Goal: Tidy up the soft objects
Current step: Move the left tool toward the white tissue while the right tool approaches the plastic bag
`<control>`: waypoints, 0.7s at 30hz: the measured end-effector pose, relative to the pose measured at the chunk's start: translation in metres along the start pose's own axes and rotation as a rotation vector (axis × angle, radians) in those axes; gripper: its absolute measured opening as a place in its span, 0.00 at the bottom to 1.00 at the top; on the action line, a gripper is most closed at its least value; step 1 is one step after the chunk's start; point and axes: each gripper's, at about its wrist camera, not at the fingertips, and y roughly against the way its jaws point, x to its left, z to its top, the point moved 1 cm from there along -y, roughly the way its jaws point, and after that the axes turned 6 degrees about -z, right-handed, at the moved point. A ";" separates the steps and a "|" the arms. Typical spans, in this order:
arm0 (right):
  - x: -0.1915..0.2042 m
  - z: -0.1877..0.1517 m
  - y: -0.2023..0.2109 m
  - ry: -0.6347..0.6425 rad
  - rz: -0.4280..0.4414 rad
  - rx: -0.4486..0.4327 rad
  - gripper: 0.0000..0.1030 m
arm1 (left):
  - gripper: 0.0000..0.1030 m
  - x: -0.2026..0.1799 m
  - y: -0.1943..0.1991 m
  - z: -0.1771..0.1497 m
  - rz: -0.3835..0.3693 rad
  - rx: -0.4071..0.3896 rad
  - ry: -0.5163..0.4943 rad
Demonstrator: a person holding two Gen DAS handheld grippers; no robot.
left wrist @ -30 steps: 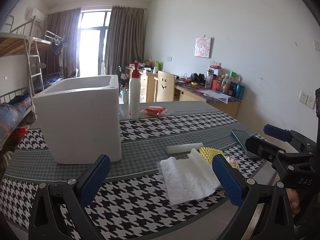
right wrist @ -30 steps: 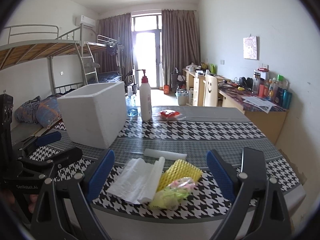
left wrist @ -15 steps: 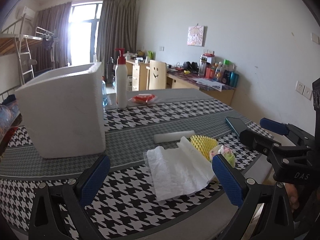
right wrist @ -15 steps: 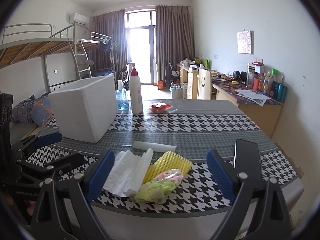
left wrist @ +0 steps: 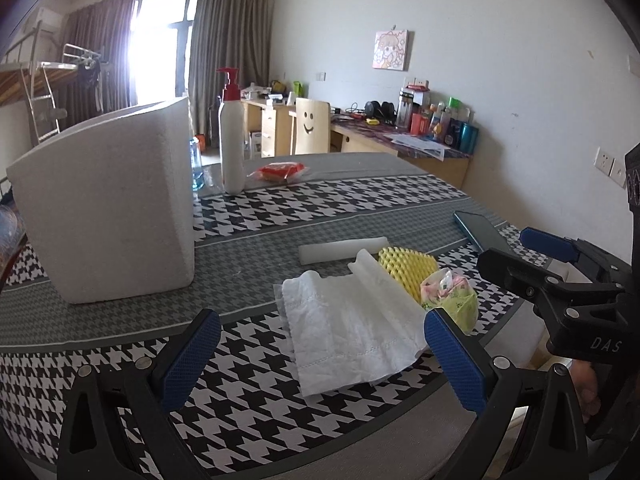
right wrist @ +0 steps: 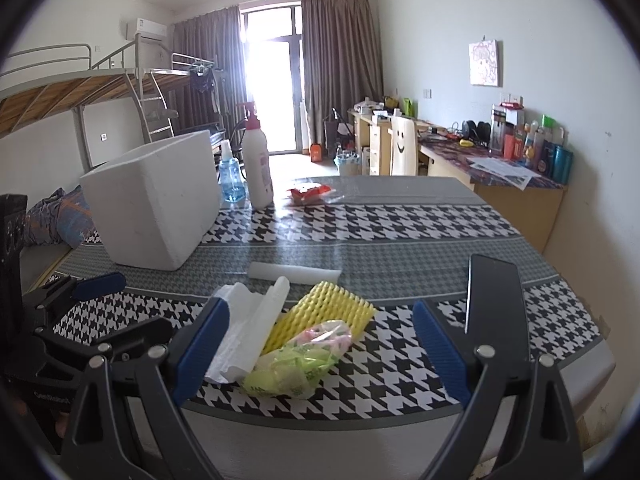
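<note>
Each hand-held gripper (left wrist: 320, 356) has black arms, silver screws and blue textured finger pads (left wrist: 454, 358).

foam box (left wrist: 108, 208) 1 | bottles (right wrist: 258, 164) 2 | phone (right wrist: 492, 292) 1 | tissue (left wrist: 352, 328) 1

Foam box (left wrist: 108, 208) left on table (left wrist: 360, 208); tissue (left wrist: 352, 324), net sleeve (left wrist: 408, 266), bag (left wrist: 450, 296) right, touching.

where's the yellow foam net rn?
Near table edge in both wrist views: yellow foam net lies between the white tissue and the phone, with the green plastic bag against its near side.
</note>
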 end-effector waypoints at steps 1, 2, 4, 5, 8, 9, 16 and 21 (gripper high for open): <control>-0.001 0.000 -0.001 -0.001 -0.002 0.004 0.93 | 0.99 0.000 -0.002 -0.001 -0.002 0.008 0.001; -0.001 0.000 -0.001 -0.001 -0.004 0.006 0.93 | 0.99 0.001 -0.004 -0.002 -0.004 0.017 0.004; -0.001 -0.001 -0.002 0.001 -0.008 0.012 0.93 | 0.99 0.002 -0.009 -0.003 -0.002 0.035 0.014; -0.002 -0.003 -0.003 0.001 -0.009 0.015 0.93 | 0.99 0.003 -0.011 -0.004 -0.002 0.046 0.020; -0.002 -0.006 -0.006 0.000 -0.007 0.030 0.93 | 0.99 0.005 -0.017 -0.005 0.000 0.072 0.039; -0.002 -0.007 -0.008 0.001 -0.008 0.035 0.93 | 0.99 0.004 -0.019 -0.005 -0.003 0.076 0.040; -0.003 -0.008 -0.017 0.002 -0.020 0.061 0.93 | 0.99 0.004 -0.037 -0.007 -0.003 0.131 0.048; -0.007 -0.012 -0.023 -0.007 -0.021 0.084 0.93 | 0.94 0.007 -0.050 -0.005 -0.008 0.163 0.063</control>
